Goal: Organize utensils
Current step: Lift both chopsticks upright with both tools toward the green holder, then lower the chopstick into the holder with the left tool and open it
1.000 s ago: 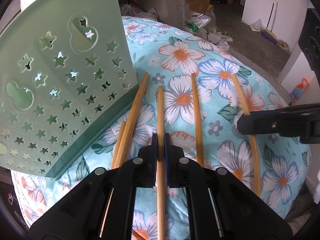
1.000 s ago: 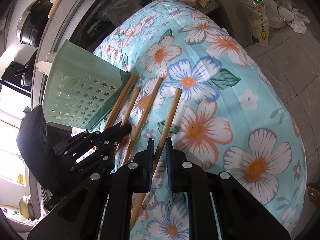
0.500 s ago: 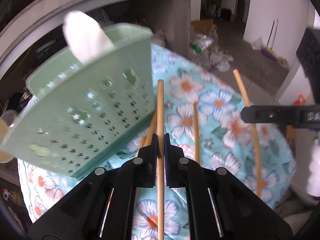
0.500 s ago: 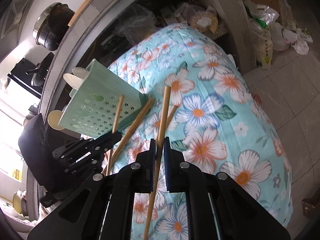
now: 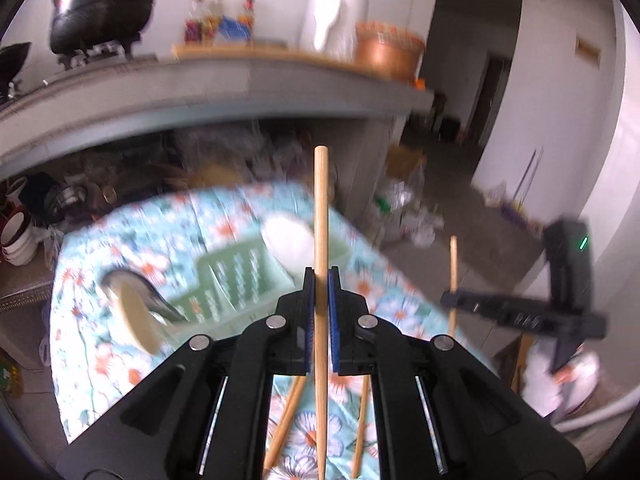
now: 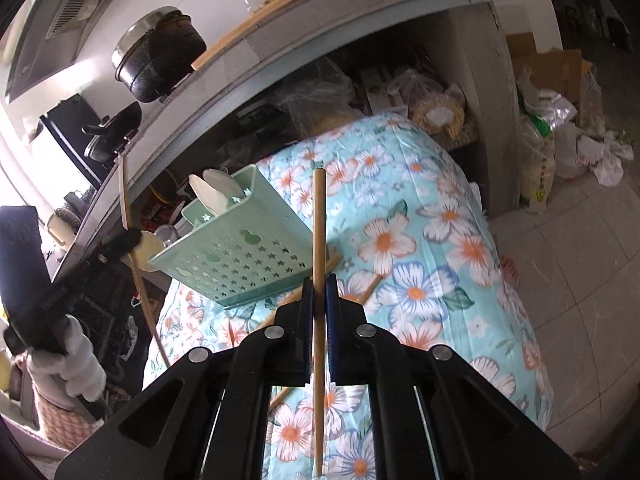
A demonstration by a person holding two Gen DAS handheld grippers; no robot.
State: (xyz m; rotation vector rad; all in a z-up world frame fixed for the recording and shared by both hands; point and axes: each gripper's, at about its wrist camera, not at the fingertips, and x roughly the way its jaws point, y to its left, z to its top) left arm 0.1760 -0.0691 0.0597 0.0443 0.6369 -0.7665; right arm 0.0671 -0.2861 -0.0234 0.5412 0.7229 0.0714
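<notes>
Chopsticks were the business of both hands. One wooden chopstick [image 5: 321, 216] stood clamped between the blue pads of the left gripper [image 5: 321, 280], its blunt end rising well above the fingertips and its lower length running down between the black linkages. The same left gripper [image 6: 120, 240] showed at the left edge of the right wrist view, carrying its chopstick [image 6: 125, 200] clear of the cloth.

The right gripper [image 6: 319, 286] was likewise closed tight on a second chopstick [image 6: 319, 220], held almost upright, with its top crossing in front of the corner of the green utensil basket [image 6: 240, 248]. From the left wrist view this right gripper [image 5: 450, 300] appeared at the right, its chopstick [image 5: 453, 264] poking up past it.

The basket, pale green and pierced with star and gourd cut-outs, rested on the floral tablecloth [image 6: 440, 240]. White spoons [image 6: 216, 196] stuck out of its top compartment. In the left wrist view the basket [image 5: 240, 276] lay beyond the fingertips, blurred, with a metal ladle [image 5: 136, 292] beside it.

Two more chopsticks [image 5: 288, 420] lay loose on the cloth beneath the left gripper. Behind everything ran a grey concrete counter [image 6: 280, 52] bearing a black pot [image 6: 160, 60].
</notes>
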